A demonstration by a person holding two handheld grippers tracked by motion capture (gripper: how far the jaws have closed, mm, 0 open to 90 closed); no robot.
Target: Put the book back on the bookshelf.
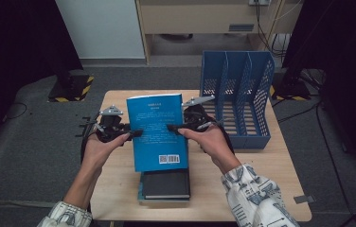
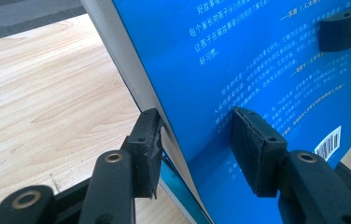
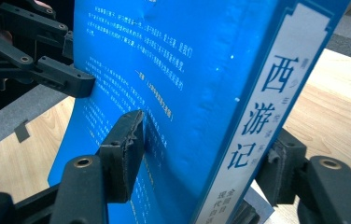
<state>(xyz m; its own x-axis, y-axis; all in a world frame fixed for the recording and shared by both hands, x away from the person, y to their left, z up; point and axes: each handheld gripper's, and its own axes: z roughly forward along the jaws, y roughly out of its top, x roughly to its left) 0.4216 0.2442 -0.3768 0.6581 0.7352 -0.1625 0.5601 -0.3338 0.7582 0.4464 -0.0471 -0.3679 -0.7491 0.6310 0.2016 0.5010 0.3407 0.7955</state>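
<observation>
Where the counter (image 1: 119, 184) comes nearest the person, a dark book (image 1: 166, 184) lies flat at the near middle on top of another book (image 1: 139, 191) whose teal edge peeks out on its left, and both lie well clear of the counter's near edge. Just beyond and above that stack, the blue book (image 1: 157, 130) is held up off the wood, its back cover with white print and a barcode facing the high view, its lower end hanging over the far part of the dark book. The left claw (image 1: 136, 134) pinches the blue book at its left edge, one jaw on the back cover and the other behind the page block, as the left gripper view shows at close range (image 2: 197, 149). The right claw (image 1: 172, 127) pinches the opposite side at the spine, where white panel lettering runs down between its jaws in the right gripper view (image 3: 201, 158); the left claw shows there too, farther off at the upper left. To the right and farther back stands a blue perforated file rack (image 1: 254, 85) with upright dividers, its near compartments open toward the book, and the right hand (image 1: 214, 142) sits just beside its near left corner. Past the counter's far edge lie grey floor (image 1: 119, 78), cables and a pale cabinet (image 1: 195, 19).
</observation>
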